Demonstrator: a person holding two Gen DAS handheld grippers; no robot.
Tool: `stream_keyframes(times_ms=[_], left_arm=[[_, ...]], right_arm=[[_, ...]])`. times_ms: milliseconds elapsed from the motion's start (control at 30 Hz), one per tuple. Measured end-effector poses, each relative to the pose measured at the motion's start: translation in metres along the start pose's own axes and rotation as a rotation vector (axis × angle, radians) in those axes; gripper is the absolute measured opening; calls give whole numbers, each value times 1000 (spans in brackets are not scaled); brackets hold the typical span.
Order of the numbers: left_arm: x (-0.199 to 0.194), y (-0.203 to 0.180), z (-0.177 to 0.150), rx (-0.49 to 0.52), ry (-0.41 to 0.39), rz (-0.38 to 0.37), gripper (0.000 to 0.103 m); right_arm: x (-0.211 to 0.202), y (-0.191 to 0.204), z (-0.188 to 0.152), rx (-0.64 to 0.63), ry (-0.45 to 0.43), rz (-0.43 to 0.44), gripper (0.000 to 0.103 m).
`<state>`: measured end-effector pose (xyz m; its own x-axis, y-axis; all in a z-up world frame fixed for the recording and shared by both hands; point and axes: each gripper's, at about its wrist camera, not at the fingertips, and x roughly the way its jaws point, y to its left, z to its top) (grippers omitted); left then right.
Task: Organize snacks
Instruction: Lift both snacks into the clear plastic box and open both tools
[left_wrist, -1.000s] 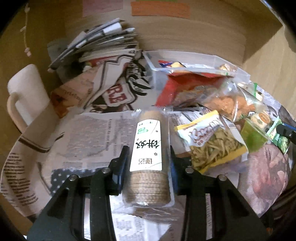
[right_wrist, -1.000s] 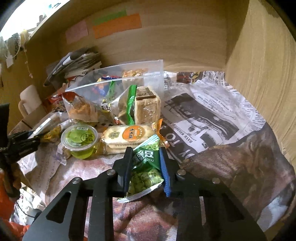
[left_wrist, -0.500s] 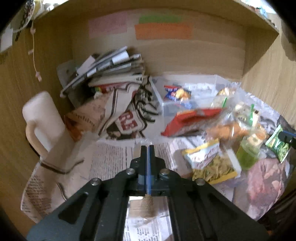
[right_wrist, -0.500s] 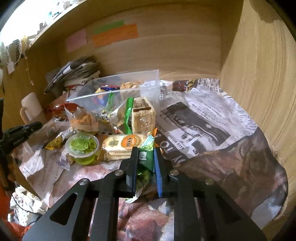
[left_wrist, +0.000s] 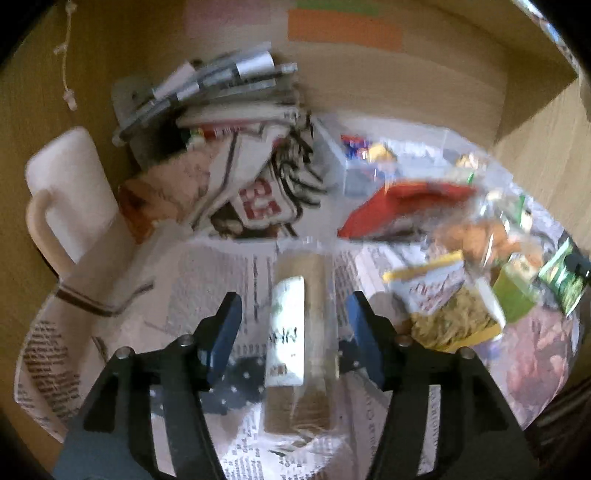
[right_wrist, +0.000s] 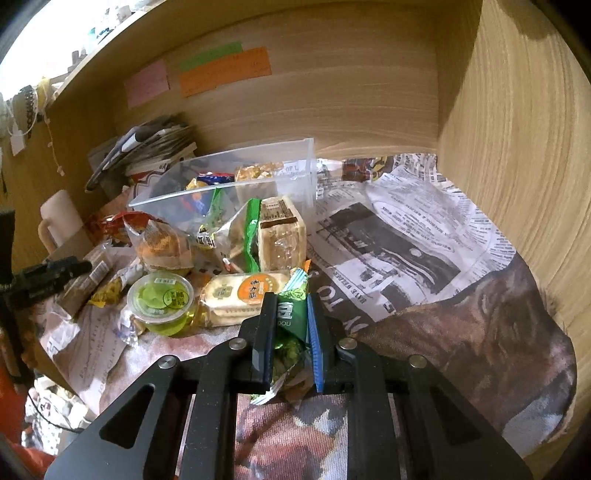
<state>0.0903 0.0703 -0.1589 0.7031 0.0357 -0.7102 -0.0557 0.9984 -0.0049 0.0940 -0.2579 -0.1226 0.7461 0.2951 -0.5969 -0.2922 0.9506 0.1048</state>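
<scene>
My left gripper (left_wrist: 293, 321) is open, its blue-padded fingers (left_wrist: 223, 334) on either side of a long cracker roll (left_wrist: 301, 332) in clear wrap with a white label, lying on newspaper. My right gripper (right_wrist: 290, 332) is shut on a green pea snack packet (right_wrist: 291, 332) and holds it just above the cloth. The clear plastic box (right_wrist: 236, 177) with several snacks in it stands behind. In front of it lie a green jelly cup (right_wrist: 160, 301), an orange-labelled cracker pack (right_wrist: 242, 297) and bagged biscuits (right_wrist: 280, 232).
Newspaper (right_wrist: 399, 243) covers the shelf floor. A wooden wall (right_wrist: 517, 147) rises close on the right. A white mug (left_wrist: 66, 195) stands at the left, a stack of magazines (left_wrist: 221, 96) behind it. A yellow snack bag (left_wrist: 447, 306) and a red bag (left_wrist: 402, 206) lie right of the roll.
My left gripper was shut above the roll half a second ago and has opened and come down around it. My right gripper has closed on the green packet and lifted it slightly.
</scene>
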Motion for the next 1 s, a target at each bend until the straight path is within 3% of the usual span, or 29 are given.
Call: stream_keyframes(times_ms=[67,133,200,233,567,1000], left_arm=[[13,0,-7,-9,38,-8,59],[15,0,-12,-5,1,16,59],[17,-2,-13,5,-21,47,38],[17,-3,-12,5,-24,40,36],[-1,3,9,12,-58,41,35],[-35,-5,77,27,-171,-33,35]], right_arm=[[0,0,2,0,-2,3,15],[0,0,4,1,-7,7,15],[-1,1,6,1,-11,12,15],[-2,2,7,0,-16,14,15],[-16,6,25,-18,-86,17,15],[-14,28,75,-96,-197,59,15]])
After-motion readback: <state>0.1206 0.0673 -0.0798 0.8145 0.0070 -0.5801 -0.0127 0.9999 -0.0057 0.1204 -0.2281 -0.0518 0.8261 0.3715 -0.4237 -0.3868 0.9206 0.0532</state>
